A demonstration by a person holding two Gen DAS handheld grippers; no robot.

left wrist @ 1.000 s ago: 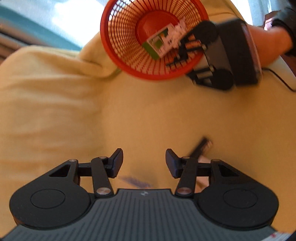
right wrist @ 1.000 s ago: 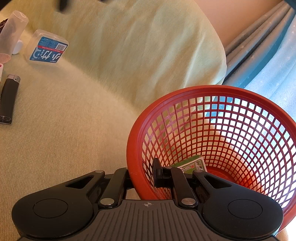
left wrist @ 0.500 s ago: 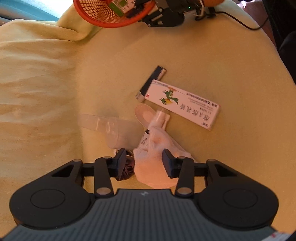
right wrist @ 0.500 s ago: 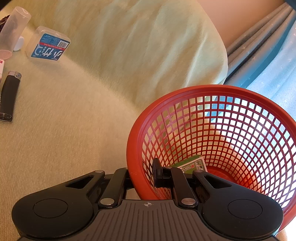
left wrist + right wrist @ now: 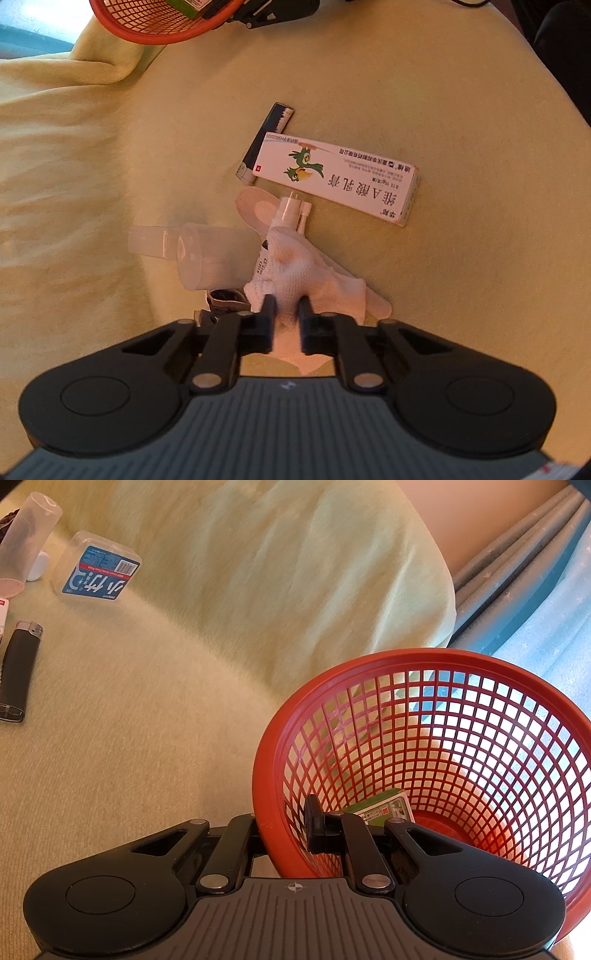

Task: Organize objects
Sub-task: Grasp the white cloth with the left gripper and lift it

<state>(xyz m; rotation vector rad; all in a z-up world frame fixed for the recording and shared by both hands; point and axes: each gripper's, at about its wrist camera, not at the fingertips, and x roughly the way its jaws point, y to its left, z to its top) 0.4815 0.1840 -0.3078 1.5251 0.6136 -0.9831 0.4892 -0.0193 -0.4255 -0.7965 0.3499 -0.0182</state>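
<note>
On the yellow-green blanket (image 5: 461,122), your left gripper (image 5: 287,306) had just been closing, and its jaws pinched a fold of the white knitted cloth (image 5: 314,273) between them, narrow enough that the fabric bunched up between the pads. That cloth lay over the near end of a little heap: a clear plastic cup (image 5: 207,254) on its side to the left, a white spray nozzle (image 5: 286,210) poking out beyond it, and the long white medicine box (image 5: 340,177) farther off, with a dark lighter (image 5: 264,142) touching the box's far left corner. You took the cloth first, I judge, because it covered the rest and sat nearest.

Your right gripper (image 5: 286,825) was clamped on the rim of the red mesh basket (image 5: 480,716), one finger outside the wall and one inside, holding it tipped with its mouth toward the heap, probably so things could go in easily. A green-and-white packet (image 5: 384,806) already lay at the bottom. Near the heap, a clear box with a blue label (image 5: 98,568) waited on the blanket.
</note>
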